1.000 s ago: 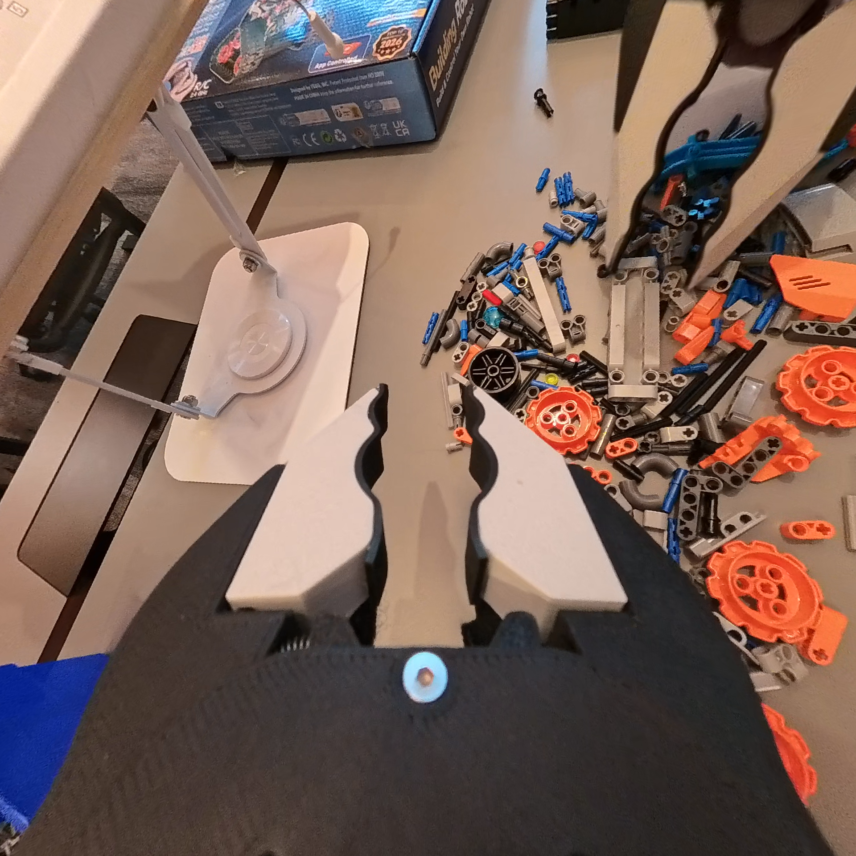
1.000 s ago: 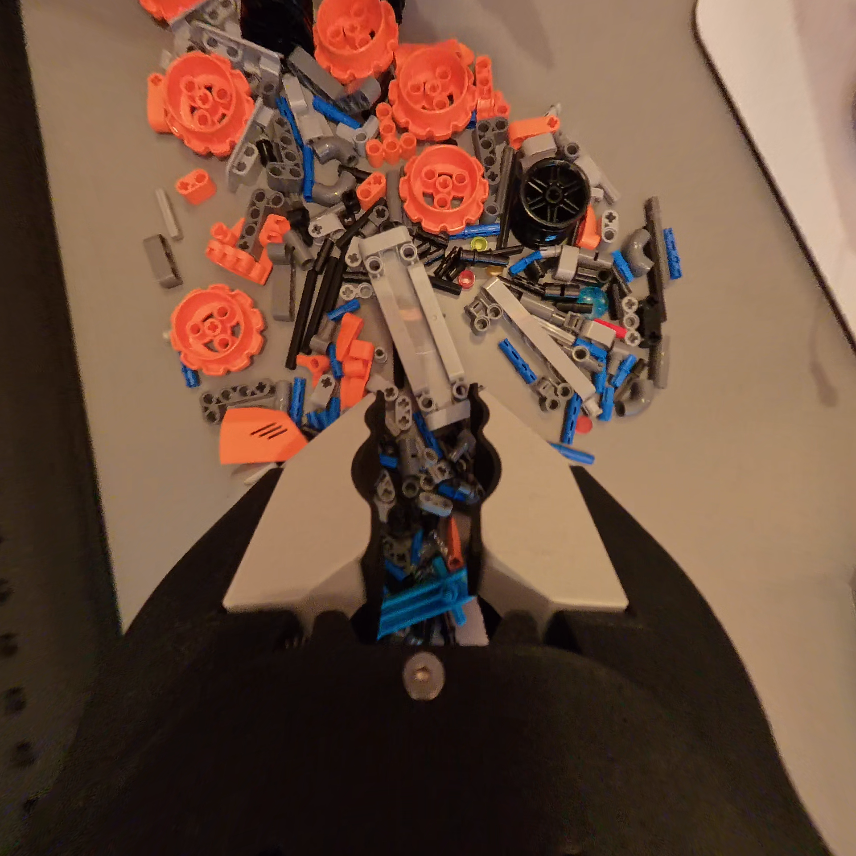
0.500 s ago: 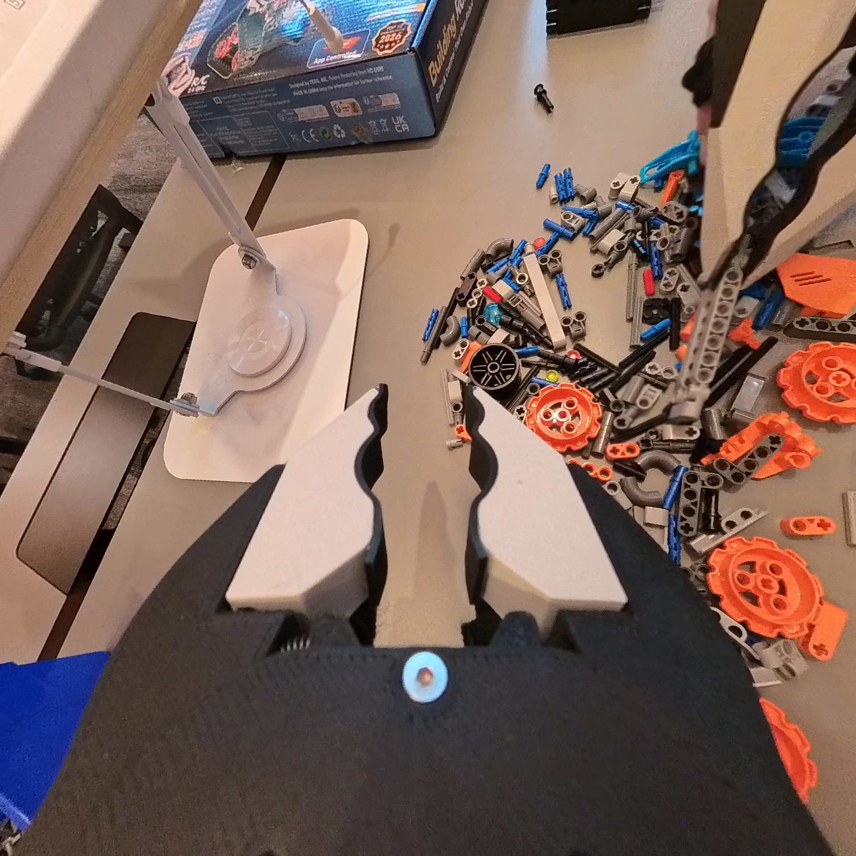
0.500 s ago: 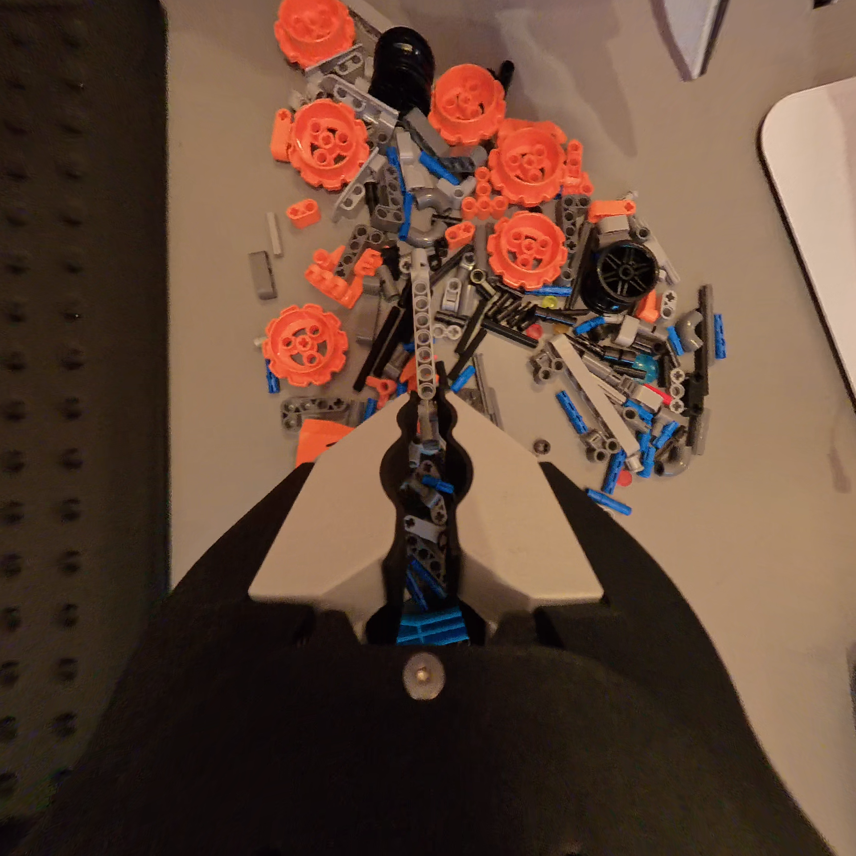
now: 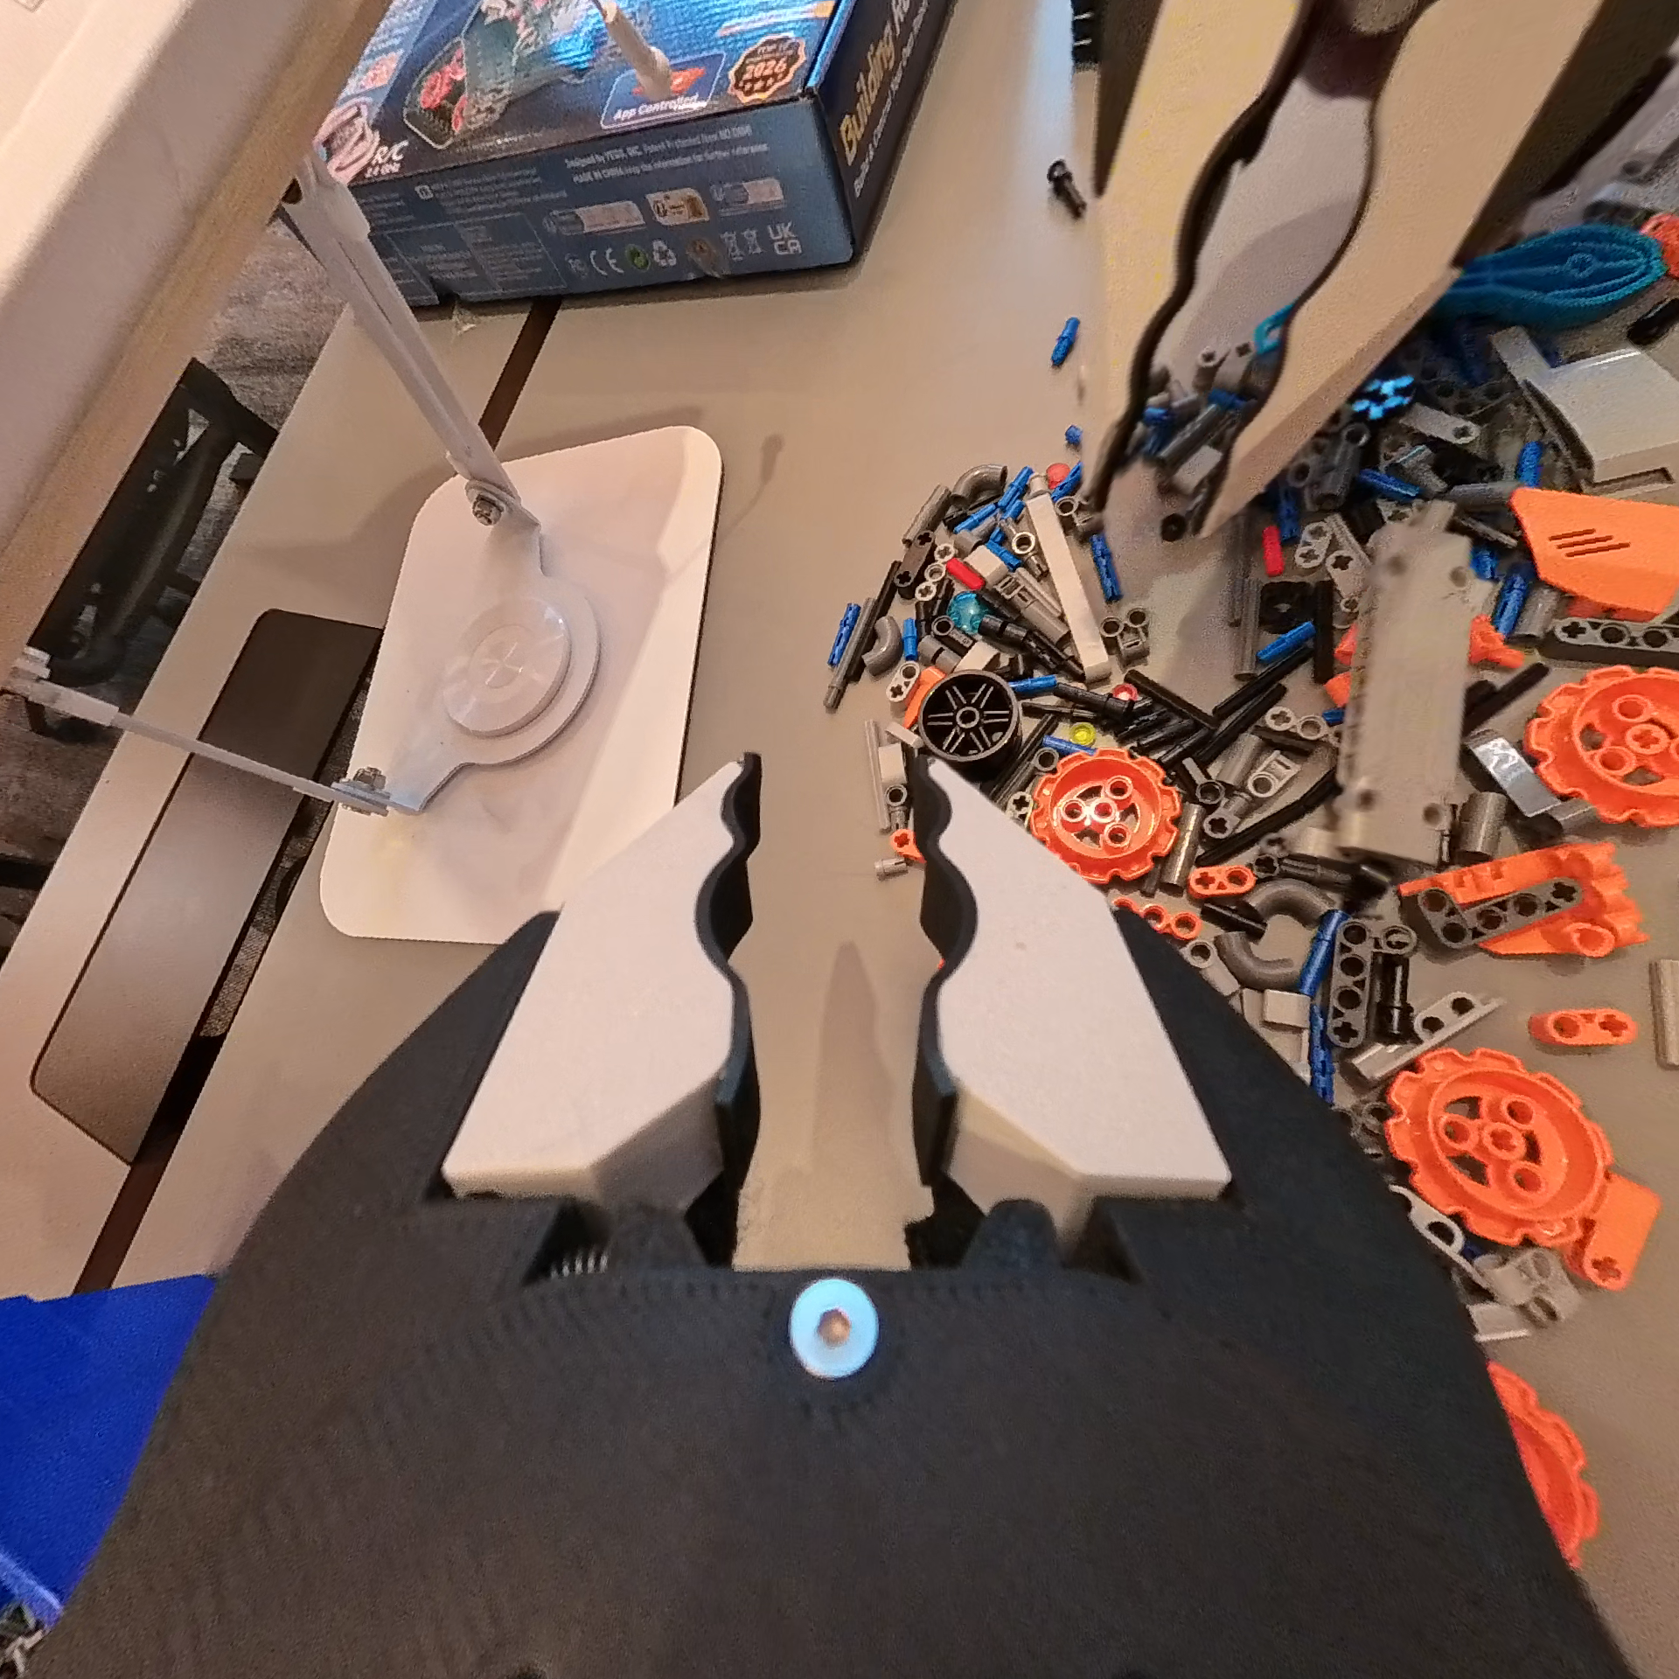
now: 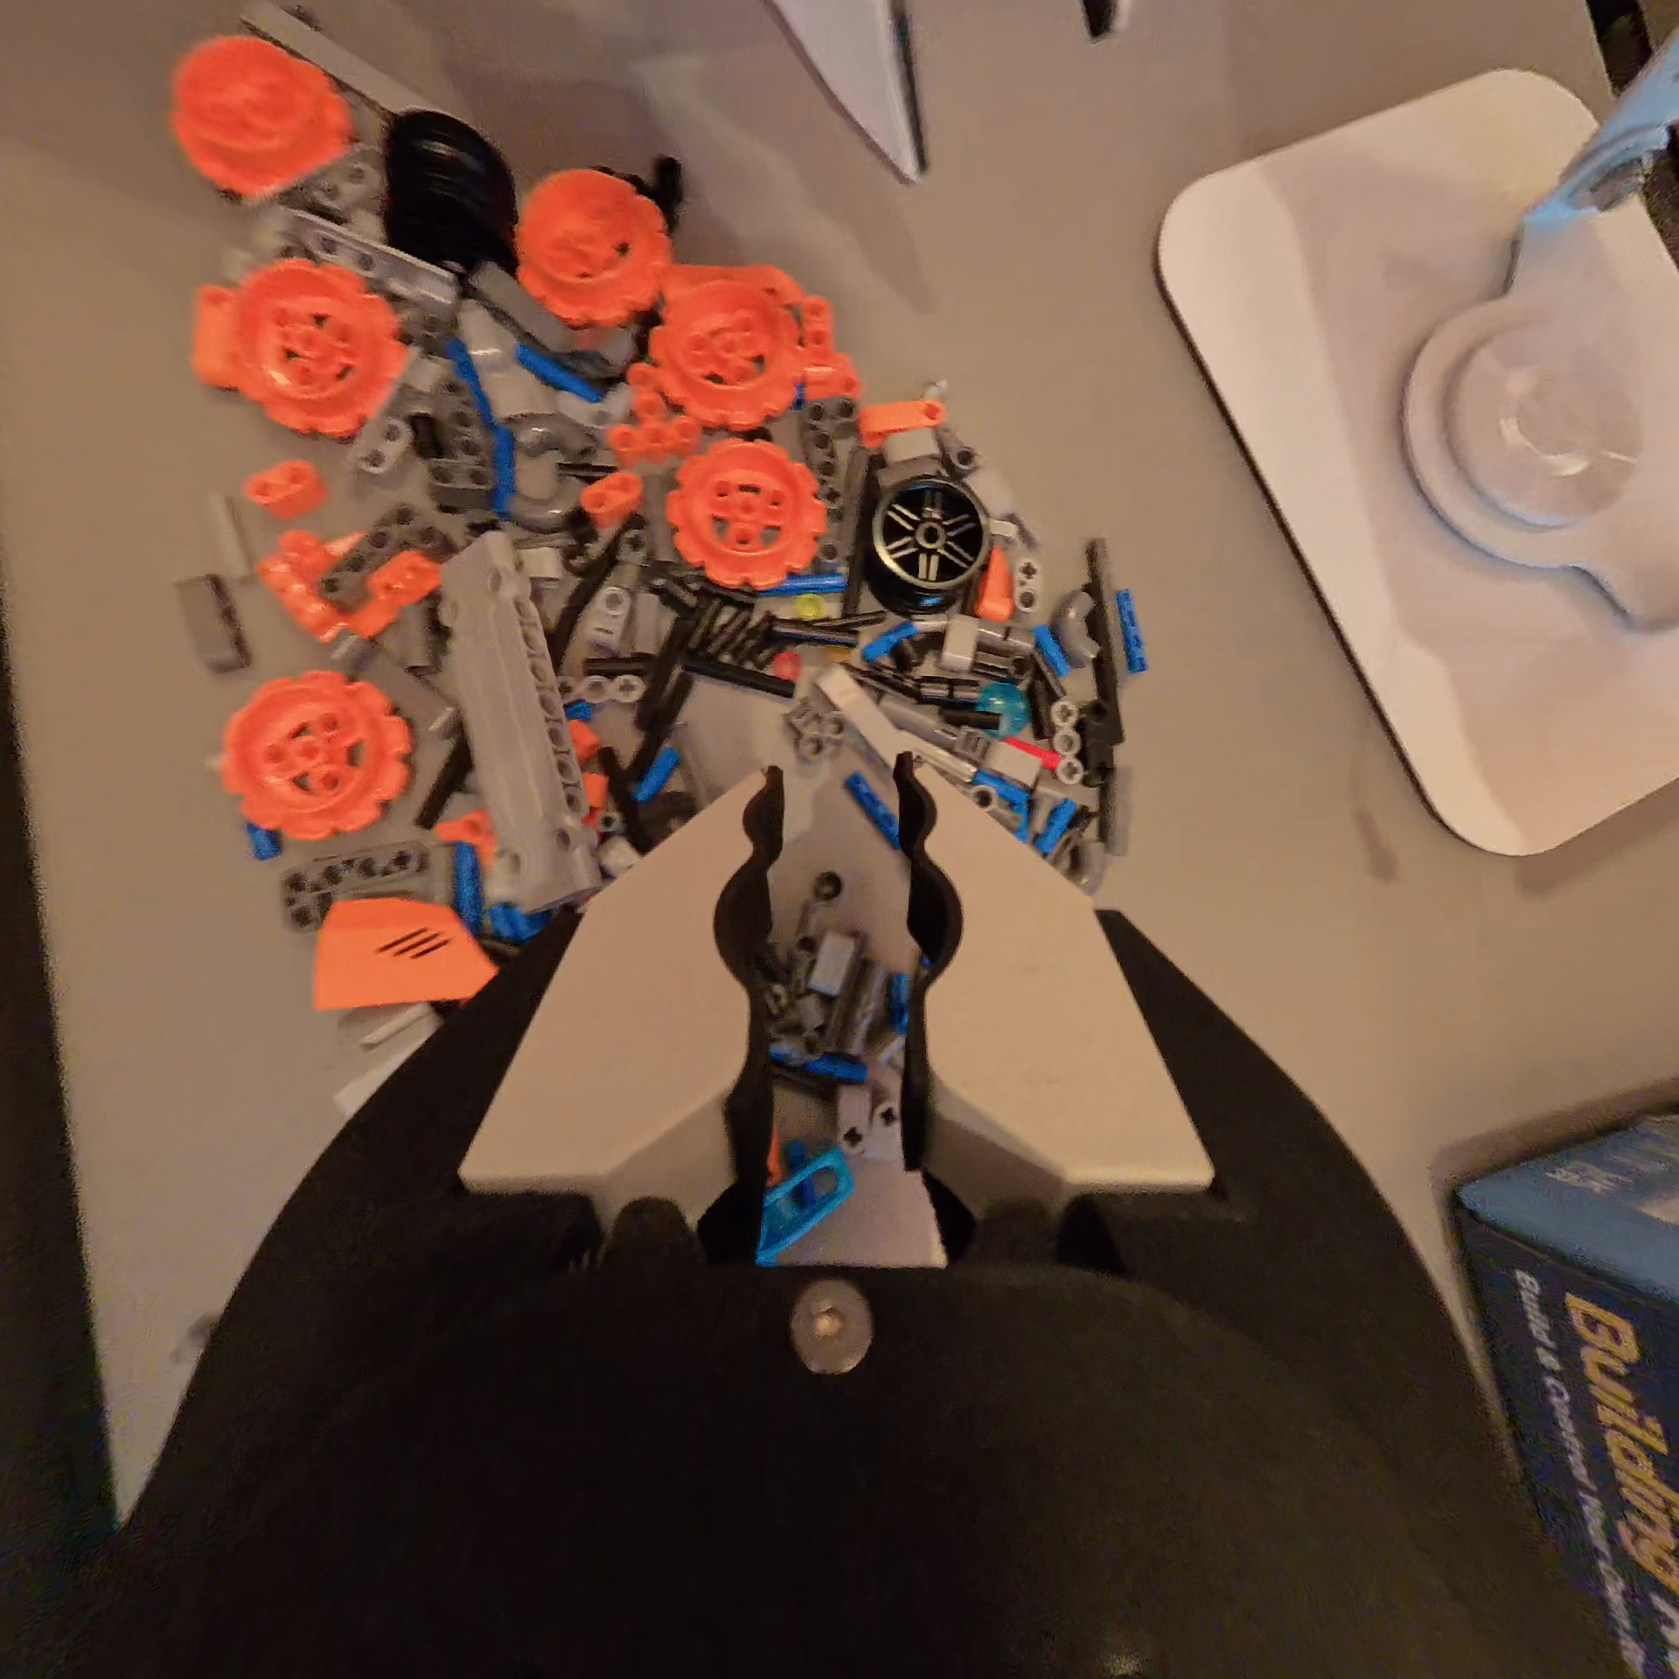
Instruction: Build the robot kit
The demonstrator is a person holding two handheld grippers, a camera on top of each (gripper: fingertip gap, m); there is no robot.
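Observation:
My left gripper (image 5: 831,781) is open and empty, held above bare table beside the pile of small building pieces (image 5: 1272,772). A black spoked wheel (image 5: 968,722) and an orange gear (image 5: 1104,813) lie just past its right fingertip. My right gripper (image 6: 836,772) is open and empty, low over the near edge of the pile (image 6: 727,591); it also shows in the left wrist view (image 5: 1158,509). A long grey holed beam (image 6: 513,718) lies loose on the pile to its left, blurred in the left wrist view (image 5: 1399,690). Small grey and blue pieces lie on the table under the right jaws.
A white stand base (image 5: 527,672) with thin metal arms sits left of the pile and shows in the right wrist view (image 6: 1317,454). A blue product box (image 5: 618,154) stands at the back. Several orange gears (image 6: 300,345) and a black tyre (image 6: 445,191) lie at the pile's far side. The grippers' ends are close to 12 cm from one another. The black spoked wheel (image 5: 968,722) is about equally far from each gripper, around 7 cm. It is also in sight in the right wrist view (image 6: 933,524).
The right gripper closed on the long grey beam and lifted it, then opened; the beam is back on the pile. The right gripper has shifted sideways. The left gripper has not moved.

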